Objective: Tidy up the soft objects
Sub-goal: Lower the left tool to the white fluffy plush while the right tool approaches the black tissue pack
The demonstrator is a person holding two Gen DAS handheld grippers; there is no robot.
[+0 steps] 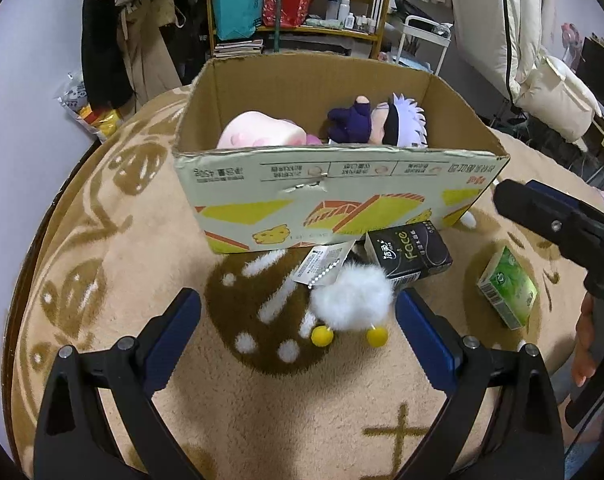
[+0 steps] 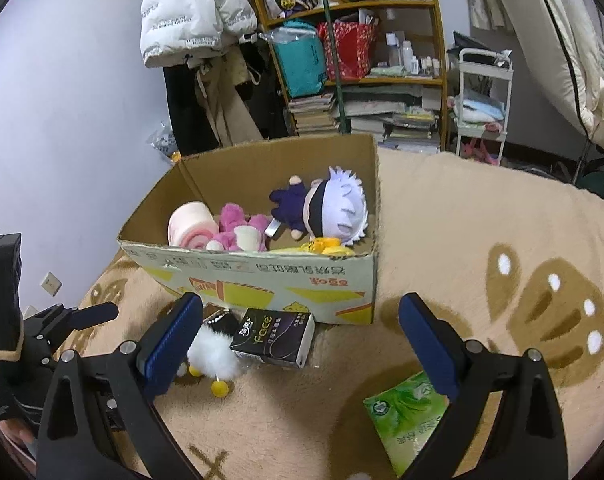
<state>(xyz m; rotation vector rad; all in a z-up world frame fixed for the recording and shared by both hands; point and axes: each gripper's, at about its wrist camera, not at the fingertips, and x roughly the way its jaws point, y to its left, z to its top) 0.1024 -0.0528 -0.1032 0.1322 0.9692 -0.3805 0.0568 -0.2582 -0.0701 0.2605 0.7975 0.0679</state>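
An open cardboard box (image 1: 342,196) (image 2: 261,276) stands on a beige blanket. Inside lie a white-haired doll in purple (image 1: 382,120) (image 2: 326,208), a pink plush (image 2: 237,228) and a pink roll toy (image 1: 257,134) (image 2: 191,224). A white fluffy toy with yellow feet (image 1: 352,300) (image 2: 213,356) lies in front of the box, just ahead of my open left gripper (image 1: 297,312). My right gripper (image 2: 299,328) is open and empty above the blanket, near a black tissue pack (image 1: 408,254) (image 2: 273,336) and a green tissue pack (image 1: 508,292) (image 2: 410,420).
The blanket (image 1: 101,240) with brown paw prints covers the surface. A shelf with bags and bottles (image 2: 354,52), hung coats (image 2: 197,12) and a white cart (image 2: 482,100) stand behind. The right gripper's body shows at the right of the left wrist view (image 1: 558,228).
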